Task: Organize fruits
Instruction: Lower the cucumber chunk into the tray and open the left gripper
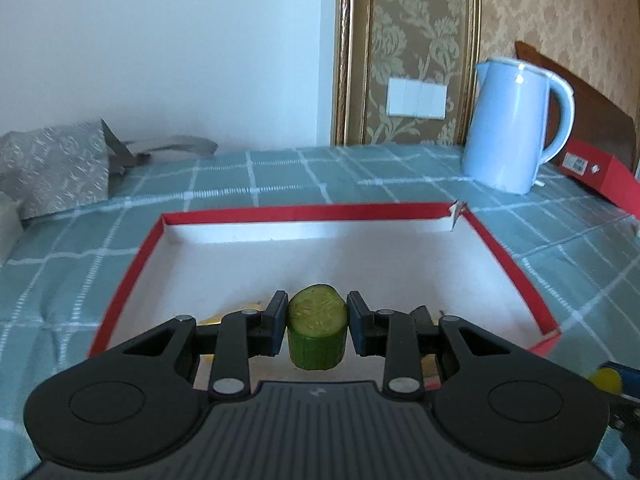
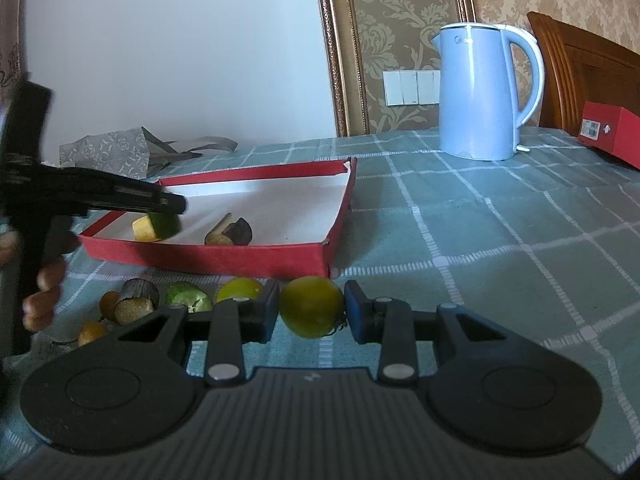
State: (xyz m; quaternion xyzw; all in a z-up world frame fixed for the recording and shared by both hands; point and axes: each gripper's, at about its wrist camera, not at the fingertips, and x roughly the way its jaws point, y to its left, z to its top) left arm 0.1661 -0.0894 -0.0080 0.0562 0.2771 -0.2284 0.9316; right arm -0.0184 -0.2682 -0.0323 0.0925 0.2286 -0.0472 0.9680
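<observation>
1. The left gripper (image 1: 317, 326) pinches a green cucumber chunk (image 1: 317, 330) between its pads, held over the near edge of the red tray (image 1: 120, 280).
2. The right gripper (image 2: 311, 312) brackets a yellow-green round fruit (image 2: 312, 306) on the checked cloth (image 2: 480, 240); its left pad touches, the right looks just apart, so I cannot tell if it grips.
3. In the tray lie a yellow piece (image 2: 143, 229) and a dark piece (image 2: 230, 232).
4. More fruit (image 2: 240, 288) waits in front of the tray; a blue kettle (image 2: 480, 92) stands behind.
</observation>
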